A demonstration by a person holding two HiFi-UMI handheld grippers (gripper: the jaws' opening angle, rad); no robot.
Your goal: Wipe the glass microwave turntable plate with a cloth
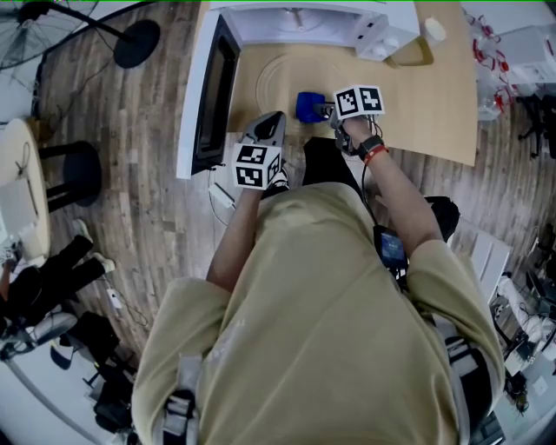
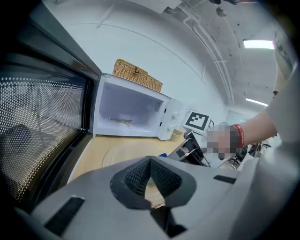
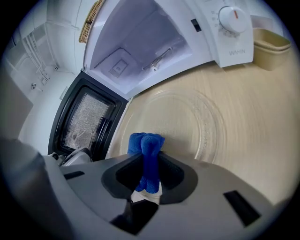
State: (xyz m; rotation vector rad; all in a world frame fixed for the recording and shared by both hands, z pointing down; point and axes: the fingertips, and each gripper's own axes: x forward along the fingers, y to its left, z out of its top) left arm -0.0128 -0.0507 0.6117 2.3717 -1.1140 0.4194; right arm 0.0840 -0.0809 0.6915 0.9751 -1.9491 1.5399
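The clear glass turntable plate (image 1: 282,76) lies flat on the wooden table (image 1: 443,113) in front of the open microwave (image 1: 300,19). My right gripper (image 1: 320,109) is shut on a folded blue cloth (image 1: 308,106) at the plate's near edge. In the right gripper view the blue cloth (image 3: 149,157) stands pinched between the jaws, with the plate (image 3: 187,119) just beyond. My left gripper (image 1: 269,123) hovers at the table's front edge, left of the cloth, its jaws closed together on nothing. In the left gripper view the plate (image 2: 124,152) lies ahead of that gripper (image 2: 150,164).
The microwave door (image 1: 215,87) hangs open at the left of the plate. A beige container (image 1: 419,52) sits right of the microwave. A wicker basket (image 2: 138,75) rests on top of it. A fan (image 1: 35,35) and a black stool (image 1: 74,169) stand on the floor at the left.
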